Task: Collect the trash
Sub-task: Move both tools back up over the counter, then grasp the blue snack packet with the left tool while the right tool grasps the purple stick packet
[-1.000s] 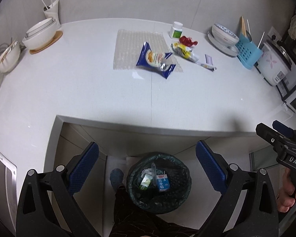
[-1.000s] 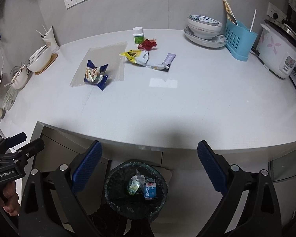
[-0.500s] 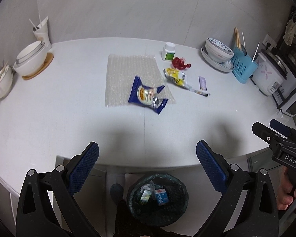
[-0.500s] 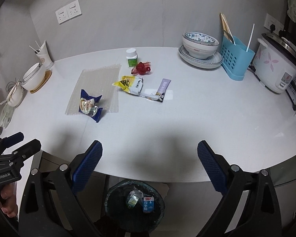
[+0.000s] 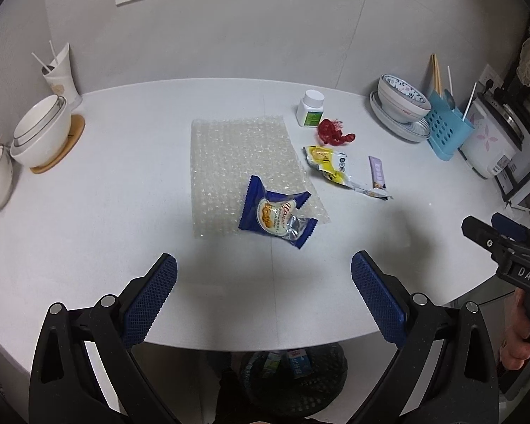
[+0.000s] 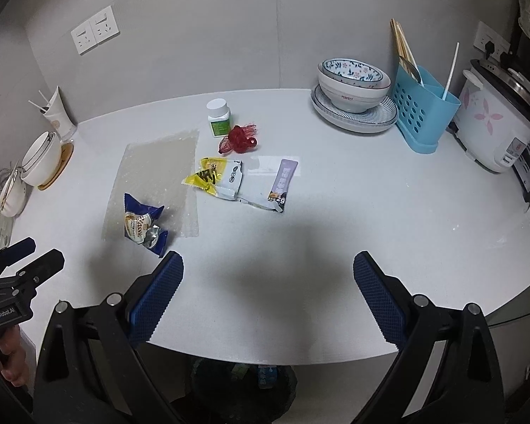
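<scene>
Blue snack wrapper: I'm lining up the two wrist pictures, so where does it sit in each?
Left wrist view: the blue snack wrapper lies at centre, on the near right corner of the bubble wrap sheet.
Right wrist view: the wrapper lies lower left, on that sheet's near edge.
Shared landmark: the white pill bottle beside the red netting.

Blue snack wrapper, yellow-and-white packet, red net (crumpled), blue-flowered bowl.

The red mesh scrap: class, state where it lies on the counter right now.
In both wrist views the red mesh scrap lies toward the back of the counter, just in front of the white pill bottle and behind the yellow wrapper.
</scene>
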Tool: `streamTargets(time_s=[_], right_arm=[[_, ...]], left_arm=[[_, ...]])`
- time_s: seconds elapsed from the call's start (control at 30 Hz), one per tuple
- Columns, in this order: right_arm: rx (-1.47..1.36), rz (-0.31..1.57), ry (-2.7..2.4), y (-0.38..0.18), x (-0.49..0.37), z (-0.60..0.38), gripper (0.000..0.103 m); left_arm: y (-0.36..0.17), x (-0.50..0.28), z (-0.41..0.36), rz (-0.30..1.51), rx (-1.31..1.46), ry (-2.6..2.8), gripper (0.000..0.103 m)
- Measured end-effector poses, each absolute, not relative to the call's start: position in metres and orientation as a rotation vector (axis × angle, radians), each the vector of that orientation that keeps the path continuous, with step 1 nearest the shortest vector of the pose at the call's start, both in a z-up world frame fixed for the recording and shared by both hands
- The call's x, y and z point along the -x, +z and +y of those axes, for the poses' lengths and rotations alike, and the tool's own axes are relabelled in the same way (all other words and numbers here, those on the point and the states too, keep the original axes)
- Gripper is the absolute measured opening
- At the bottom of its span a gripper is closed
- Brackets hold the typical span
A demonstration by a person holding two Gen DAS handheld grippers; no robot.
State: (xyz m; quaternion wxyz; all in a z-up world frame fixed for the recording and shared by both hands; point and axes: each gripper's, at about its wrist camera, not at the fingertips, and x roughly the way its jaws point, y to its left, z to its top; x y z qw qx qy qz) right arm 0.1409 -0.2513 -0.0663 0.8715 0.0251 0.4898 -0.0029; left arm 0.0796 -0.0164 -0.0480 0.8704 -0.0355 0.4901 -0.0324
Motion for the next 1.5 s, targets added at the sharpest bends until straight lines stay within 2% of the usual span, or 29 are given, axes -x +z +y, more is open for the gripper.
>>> streamTargets(time_s=[0.47,0.67,0.83,1.13,1.37,1.43,1.5], right_arm=[[-0.098,1.137,-0.059,-0.108,-0.220,-0.257,0.093],[-0.134,1.217,-0.110,-0.137,-0.263,-0.271,0.083],[-0.180,1.292,-0.144,-0.164,-0.294,-0.281,0.071],[-0.219,1.399,-0.145,-0.200,-0.326,-0.284,0.056],[-0.235,1.436,-0.141,-0.214,-0.341,-0.283,0.044],[-0.236,1.432,-0.148,-0.214,-0.346,-0.284,0.041],[-0.237,1.436,-0.151,-0.215,-0.351,-0.285,0.032]], left_arm=[[-0.104,-0.152,-0.011,1.159,0.036,-0.107,0.096],[-0.124,-0.177,-0.013,1.198,0.016,-0.133,0.094],[-0.138,-0.190,-0.017,1.227,-0.001,-0.147,0.090],[-0.154,-0.202,-0.020,1.273,0.020,-0.188,0.075],[-0.154,-0.207,-0.021,1.276,0.028,-0.212,0.056],[-0.153,-0.207,-0.022,1.272,0.025,-0.218,0.055],[-0.152,-0.207,-0.022,1.271,0.025,-0.226,0.049]])
